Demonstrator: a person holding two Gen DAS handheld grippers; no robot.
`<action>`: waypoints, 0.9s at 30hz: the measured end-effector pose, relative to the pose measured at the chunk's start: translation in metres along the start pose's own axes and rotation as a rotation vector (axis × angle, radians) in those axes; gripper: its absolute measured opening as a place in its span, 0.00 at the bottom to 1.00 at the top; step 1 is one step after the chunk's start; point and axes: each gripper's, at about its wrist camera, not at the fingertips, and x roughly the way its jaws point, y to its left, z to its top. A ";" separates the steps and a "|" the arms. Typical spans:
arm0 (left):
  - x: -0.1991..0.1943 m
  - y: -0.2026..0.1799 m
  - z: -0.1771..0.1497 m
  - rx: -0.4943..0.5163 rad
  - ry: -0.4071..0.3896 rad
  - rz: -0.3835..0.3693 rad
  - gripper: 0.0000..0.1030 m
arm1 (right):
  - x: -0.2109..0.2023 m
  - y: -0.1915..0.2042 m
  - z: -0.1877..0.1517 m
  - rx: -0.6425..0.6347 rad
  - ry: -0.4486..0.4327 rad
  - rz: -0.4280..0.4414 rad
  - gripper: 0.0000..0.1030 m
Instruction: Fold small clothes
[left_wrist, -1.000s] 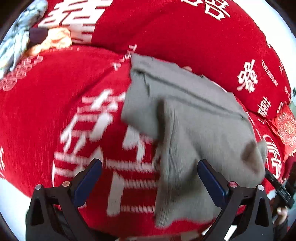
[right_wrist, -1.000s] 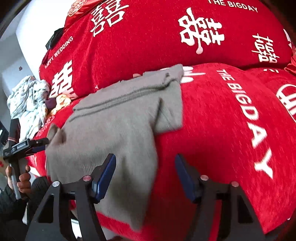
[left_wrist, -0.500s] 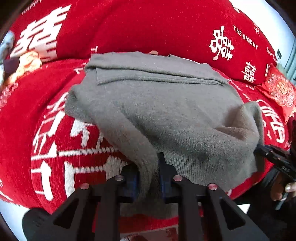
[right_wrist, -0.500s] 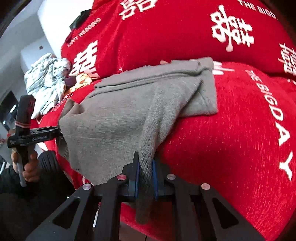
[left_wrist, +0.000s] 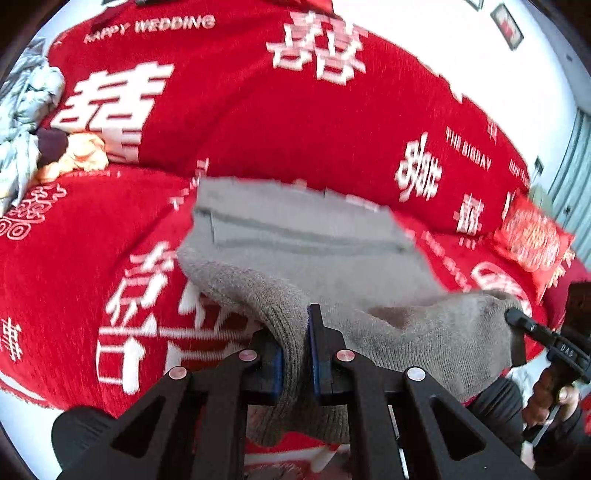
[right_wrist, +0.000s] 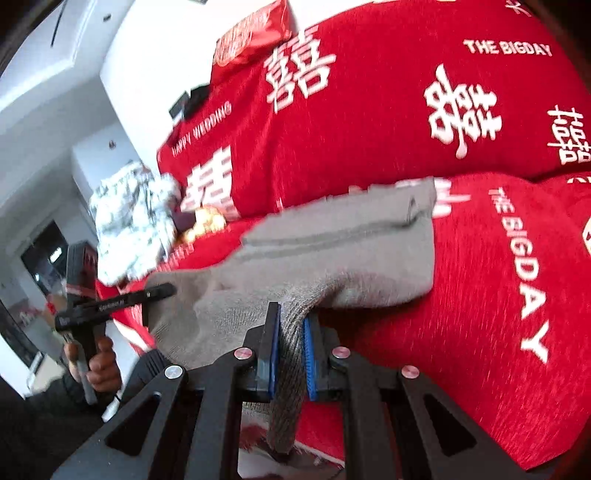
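Tongs state: my left tongs (left_wrist: 295, 354) clamp one near corner of the grey knit garment (left_wrist: 314, 236). My right tongs (right_wrist: 290, 354) clamp the other, above the red sofa cover (right_wrist: 498, 295).

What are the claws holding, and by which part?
Both hold the grey knit garment by its near edge: left claw one bunched corner, right claw the other.

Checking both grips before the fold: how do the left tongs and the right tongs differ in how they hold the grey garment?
The left tongs pinch the grey garment at its near-left corner; the right tongs pinch its near-right corner. A longer, narrower strip of cloth hangs below the right tongs than below the left tongs. Both are shut on bunched cloth and hold the near edge above the red cover.
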 end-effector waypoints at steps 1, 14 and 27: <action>-0.004 0.000 0.009 -0.012 -0.020 -0.003 0.12 | -0.002 0.000 0.004 0.009 -0.012 0.002 0.12; 0.029 0.002 0.088 -0.025 -0.060 0.041 0.12 | 0.046 -0.024 0.089 0.142 -0.057 -0.093 0.12; 0.113 0.022 0.138 -0.080 0.121 0.148 0.12 | 0.128 -0.048 0.144 0.159 0.107 -0.239 0.12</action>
